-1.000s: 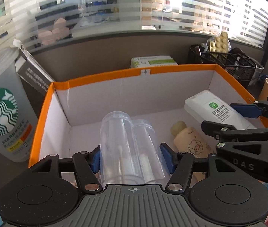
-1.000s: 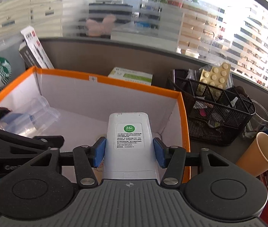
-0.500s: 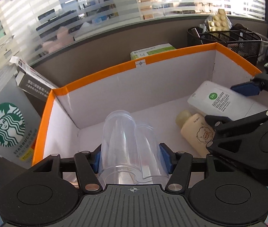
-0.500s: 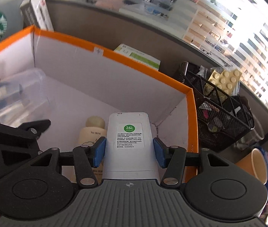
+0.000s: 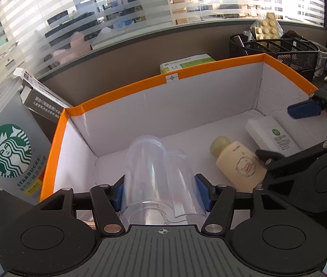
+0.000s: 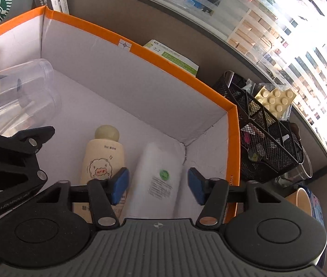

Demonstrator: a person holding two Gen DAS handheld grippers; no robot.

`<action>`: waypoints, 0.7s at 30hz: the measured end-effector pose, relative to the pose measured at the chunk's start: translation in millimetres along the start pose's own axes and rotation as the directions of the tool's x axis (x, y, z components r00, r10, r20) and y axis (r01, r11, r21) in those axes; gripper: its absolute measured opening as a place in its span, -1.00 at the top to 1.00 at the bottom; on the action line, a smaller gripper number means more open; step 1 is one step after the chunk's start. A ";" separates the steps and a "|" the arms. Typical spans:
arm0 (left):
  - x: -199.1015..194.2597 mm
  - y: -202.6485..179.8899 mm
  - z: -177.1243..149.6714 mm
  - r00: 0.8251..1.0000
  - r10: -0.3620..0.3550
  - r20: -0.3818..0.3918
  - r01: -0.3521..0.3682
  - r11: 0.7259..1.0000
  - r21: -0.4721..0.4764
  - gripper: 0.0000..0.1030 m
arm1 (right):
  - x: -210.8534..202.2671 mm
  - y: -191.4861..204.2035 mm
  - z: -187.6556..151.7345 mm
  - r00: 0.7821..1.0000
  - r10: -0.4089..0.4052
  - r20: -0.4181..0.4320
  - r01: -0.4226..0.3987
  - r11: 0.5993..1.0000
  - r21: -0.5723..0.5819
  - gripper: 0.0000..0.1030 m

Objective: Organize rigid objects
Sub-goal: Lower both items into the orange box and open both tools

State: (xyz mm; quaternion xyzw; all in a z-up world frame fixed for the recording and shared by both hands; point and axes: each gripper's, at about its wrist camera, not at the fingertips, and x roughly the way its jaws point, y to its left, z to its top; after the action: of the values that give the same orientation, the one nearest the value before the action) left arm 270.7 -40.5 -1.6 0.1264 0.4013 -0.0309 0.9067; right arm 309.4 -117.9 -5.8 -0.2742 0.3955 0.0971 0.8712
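The clear plastic cups (image 5: 161,175), two nested or side by side, lie on their sides between the blue pads of the left tongs (image 5: 161,192), which are closed on them over the near left part of the orange-rimmed box (image 5: 121,88); whether they already touch the white floor of the box cannot be told. The step in hand looks like setting them down there, and doing it well means lowering until the cups rest on the floor, then opening the pads slowly and evenly so that the round walls do not roll toward the cream bottle (image 6: 104,154). Keeping the cups parallel to the left wall, close to it, would leave the middle of the box free. Thin clear plastic flexes, so a light squeeze is enough and a sudden release could make them spring. The white remote (image 6: 160,177) lies flat in the right corner of the box, just beside the cream bottle, and the right tongs (image 6: 157,183) stand open around it, both pads clear of its sides, so it appears to have been let go. That hand should draw straight back and up, without brushing the bottle next to its left pad. Outside the box, a coffee cup (image 5: 8,152) stands against the left wall and a black mesh basket (image 6: 267,133) against the right; both are near enough that wide swings of either hand could knock them.
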 end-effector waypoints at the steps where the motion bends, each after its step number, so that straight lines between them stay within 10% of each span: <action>1: -0.5 -0.2 -0.5 1.000 -0.001 0.003 0.001 1.000 0.001 -0.18 | -1.0 0.7 -0.6 1.000 -0.006 0.000 0.006 1.000 -0.003 -0.22; 14: -30.1 4.7 -1.9 0.999 -0.012 0.038 0.013 1.000 -0.024 -0.32 | -37.3 -1.2 -2.5 0.995 -0.082 0.056 0.085 0.996 -0.037 -0.32; 21: -77.5 23.6 -3.9 0.989 -0.013 0.147 0.022 0.998 -0.058 -0.77 | -80.7 -5.8 -8.5 0.981 -0.122 0.149 0.124 0.992 -0.004 -0.68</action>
State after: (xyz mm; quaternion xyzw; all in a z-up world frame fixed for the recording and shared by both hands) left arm 219.2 -20.2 57.8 0.0933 0.3353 -0.0363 0.9368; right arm 252.3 -123.5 51.9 -0.2962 0.3111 0.0660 0.9006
